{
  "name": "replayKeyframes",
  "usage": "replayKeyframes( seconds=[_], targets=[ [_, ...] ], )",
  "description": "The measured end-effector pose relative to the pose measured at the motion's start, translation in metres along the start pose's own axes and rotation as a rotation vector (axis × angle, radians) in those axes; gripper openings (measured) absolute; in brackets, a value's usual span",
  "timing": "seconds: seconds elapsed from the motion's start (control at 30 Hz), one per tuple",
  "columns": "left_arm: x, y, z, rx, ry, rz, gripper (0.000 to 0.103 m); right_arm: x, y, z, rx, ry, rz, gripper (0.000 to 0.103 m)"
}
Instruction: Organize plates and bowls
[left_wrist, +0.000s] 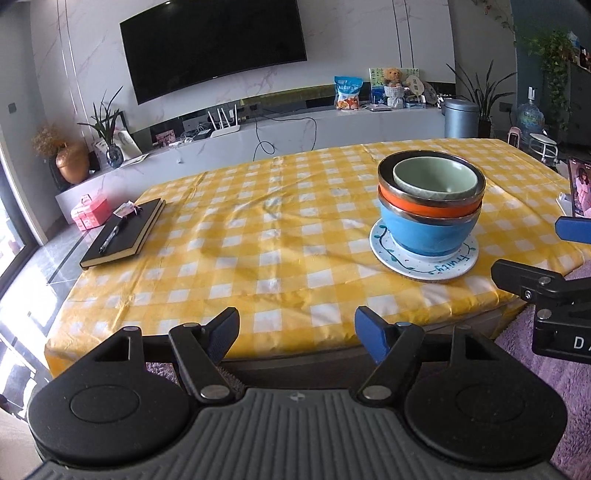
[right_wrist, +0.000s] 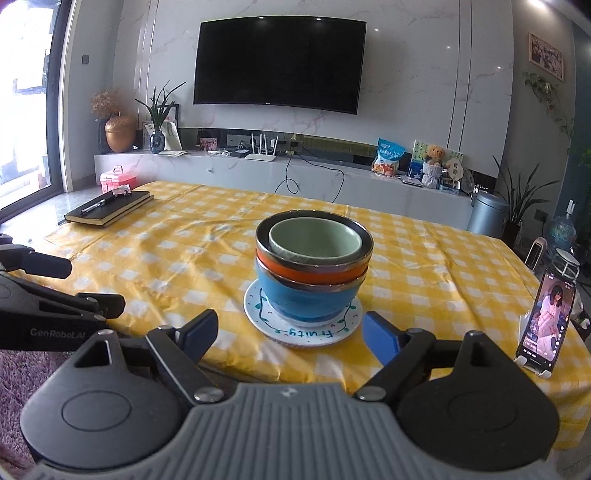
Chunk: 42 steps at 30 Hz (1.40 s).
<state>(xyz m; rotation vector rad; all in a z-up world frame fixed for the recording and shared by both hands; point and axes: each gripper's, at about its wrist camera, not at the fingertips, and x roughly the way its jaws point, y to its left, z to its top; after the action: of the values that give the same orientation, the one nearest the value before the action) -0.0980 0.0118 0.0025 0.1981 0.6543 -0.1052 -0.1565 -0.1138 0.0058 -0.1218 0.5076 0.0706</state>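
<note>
Bowl stack (right_wrist: 313, 266), green in orange in blue, nested on the "Fruity" plate (right_wrist: 303, 325) at frame centre on the checked surface (right_wrist: 184, 258), apparently consolidated; left tongs (left_wrist: 295, 332) and right tongs (right_wrist: 290, 334) both released, empty.

plate (right_wrist: 303, 334): "Fruity" in blue handwriting on the white rim, under the stacked bowls
left hand-held gripper (right_wrist: 59, 334): "GenRobot.AI" in pale letters on its black body
right hand-held gripper (left_wrist: 580, 341): only "D" and a cut-off letter readable
</note>
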Motion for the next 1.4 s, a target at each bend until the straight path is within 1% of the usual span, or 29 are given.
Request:
replayKeyframes(
  seconds=[0.13,0.37,0.6,1.4],
  targets=[
    [-0.002,0.000,-0.001,0.002,-0.001,0.003,0.089,0.000,0.004,-0.001,-0.012,0.006,0.003,0.084],
    [-0.002,0.000,-0.002,0.005,0.003,0.004,0.089,-0.001,0.013,-0.002,-0.054,0.006,0.012,0.084],
    [0.002,0.001,-0.003,0.002,0.021,0.003,0.089,0.002,0.011,-0.001,-0.055,0.021,0.017,0.084],
    [0.002,0.000,-0.002,0.008,0.021,0.002,0.089,0.004,0.013,-0.001,-0.059,0.023,0.017,0.084]
  ],
)
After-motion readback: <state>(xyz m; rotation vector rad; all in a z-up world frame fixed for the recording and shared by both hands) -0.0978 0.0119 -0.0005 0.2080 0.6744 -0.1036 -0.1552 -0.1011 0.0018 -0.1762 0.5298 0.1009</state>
